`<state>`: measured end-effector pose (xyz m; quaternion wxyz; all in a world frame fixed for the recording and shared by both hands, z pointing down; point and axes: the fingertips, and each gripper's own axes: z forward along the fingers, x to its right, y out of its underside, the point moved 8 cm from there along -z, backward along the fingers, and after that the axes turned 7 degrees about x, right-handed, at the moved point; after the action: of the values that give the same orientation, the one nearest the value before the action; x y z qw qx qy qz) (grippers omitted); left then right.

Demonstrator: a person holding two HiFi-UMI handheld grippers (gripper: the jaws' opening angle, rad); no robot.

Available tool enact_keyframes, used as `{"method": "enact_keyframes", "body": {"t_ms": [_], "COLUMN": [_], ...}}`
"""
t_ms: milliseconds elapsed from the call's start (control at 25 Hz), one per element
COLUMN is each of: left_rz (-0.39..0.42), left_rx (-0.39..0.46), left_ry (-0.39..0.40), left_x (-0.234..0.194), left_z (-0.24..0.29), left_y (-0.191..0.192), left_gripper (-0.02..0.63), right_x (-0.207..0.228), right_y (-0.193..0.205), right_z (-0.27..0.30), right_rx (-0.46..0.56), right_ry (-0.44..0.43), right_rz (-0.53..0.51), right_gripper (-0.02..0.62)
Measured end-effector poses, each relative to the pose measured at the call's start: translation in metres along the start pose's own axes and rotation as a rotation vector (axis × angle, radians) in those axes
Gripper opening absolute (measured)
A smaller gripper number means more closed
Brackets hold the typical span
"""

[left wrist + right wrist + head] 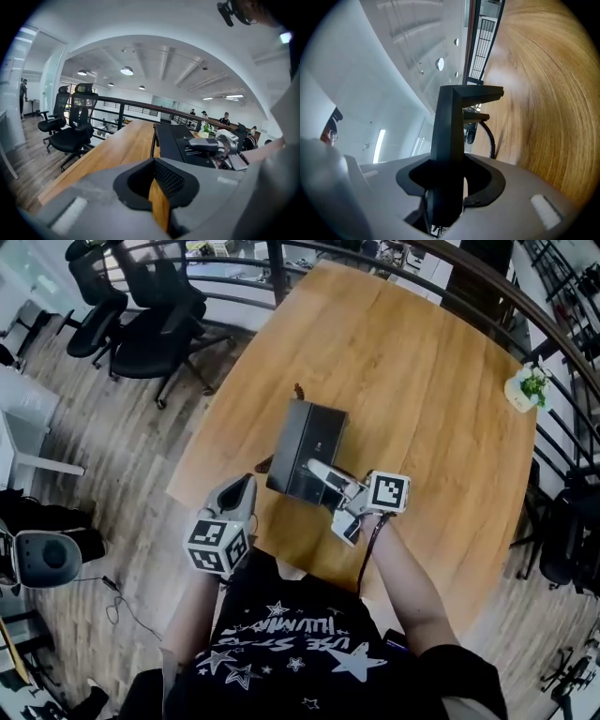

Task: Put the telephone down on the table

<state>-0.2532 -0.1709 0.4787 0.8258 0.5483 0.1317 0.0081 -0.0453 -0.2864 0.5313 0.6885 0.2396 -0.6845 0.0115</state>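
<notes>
The black telephone (305, 451) is a flat box over the near part of the round wooden table (422, 381). My right gripper (323, 474) is shut on its near right edge. In the right gripper view the telephone (447, 140) stands edge-on between the jaws, with its coiled cord (490, 136) hanging beside it. I cannot tell whether it rests on the wood. My left gripper (246, 486) is at the table's near edge, left of the telephone and apart from it, shut on nothing. In the left gripper view the telephone (180, 143) lies ahead to the right.
A small potted plant (530, 388) stands at the table's far right edge. Black office chairs (150, 324) stand on the floor to the far left, and a dark railing (281, 259) curves behind the table. A white-based object (42, 559) sits on the floor at left.
</notes>
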Motion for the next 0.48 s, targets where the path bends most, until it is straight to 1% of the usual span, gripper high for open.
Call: {"method": "enact_keyframes", "body": {"t_ms": [80,160,320,480], "left_rz": [0.003,0.018,0.023,0.033], "left_rx": [-0.006,-0.014,-0.017,-0.024], "left_ry": [0.035,0.066,0.107,0.141], "left_x": [-0.004,-0.019,-0.058,-0.079], "left_z": [0.008,0.015,0.03,0.044], "left_y": [-0.005,-0.011,-0.023,-0.03], "left_gripper": [0.002,0.003,0.002,0.003], "right_x": [0.0,0.0,0.003,0.003], "right_y": [-0.003,-0.003,-0.002,-0.004], "right_z": [0.001,0.01,0.041,0.062], "right_rx": [0.031,0.055,0.064,0.08], "right_ry": [0.009,0.019,0.062,0.066], "right_rz": [0.006,0.001,-0.027,-0.044], "right_gripper": [0.175,0.175,0.174,0.175]}}
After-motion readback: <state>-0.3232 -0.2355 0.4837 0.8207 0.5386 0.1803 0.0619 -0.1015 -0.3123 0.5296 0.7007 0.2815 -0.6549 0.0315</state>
